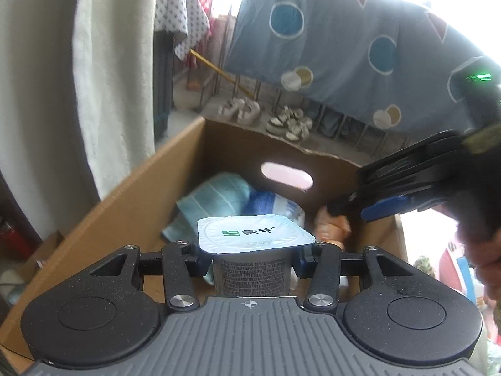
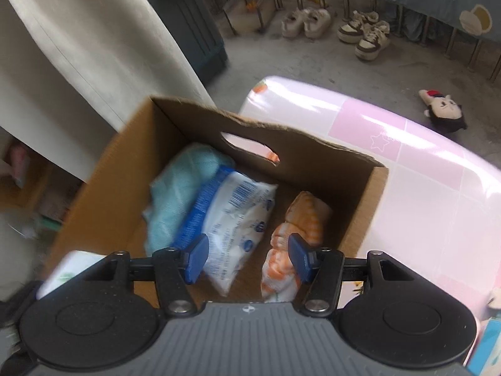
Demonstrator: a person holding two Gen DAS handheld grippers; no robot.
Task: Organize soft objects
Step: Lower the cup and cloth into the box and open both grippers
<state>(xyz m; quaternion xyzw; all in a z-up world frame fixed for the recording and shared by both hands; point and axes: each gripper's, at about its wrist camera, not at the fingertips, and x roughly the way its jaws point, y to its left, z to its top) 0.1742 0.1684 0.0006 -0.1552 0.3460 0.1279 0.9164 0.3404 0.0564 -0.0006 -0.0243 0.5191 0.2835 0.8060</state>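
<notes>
A: Left gripper (image 1: 250, 258) is clamped on a yogurt cup (image 1: 255, 241), blue fingers (image 1: 200, 261) pressed to both sides just under the foil lid. Cup upright, long axis vertical, lid facing the camera, sitting lower centre of the left wrist view.

B: And where's the drop?

A: Straight ahead and below. The cardboard box (image 1: 131, 206) opens past the cup; the cup hangs over the near part of the box, not yet inside by my read.

B: Right side?

A: Right gripper (image 2: 245, 258) has its fingers (image 2: 197, 258) spread, nothing between them. It hovers over the same box, closer to the contents.

B: Contents?

A: In the right wrist view: teal towel (image 2: 178, 188) at the left, blue-and-white plastic pack (image 2: 238, 216) centre, leaning over the towel, orange-striped cloth (image 2: 294, 238) at the right. Bare floor of the box shows between pack and cloth.

B: So the left hand delivers.

A: Likely. Free spot lies near centre. Box stands on a pink bench (image 2: 422, 169); plush doll (image 2: 443, 111) on the floor, upper right, well apart.
</notes>
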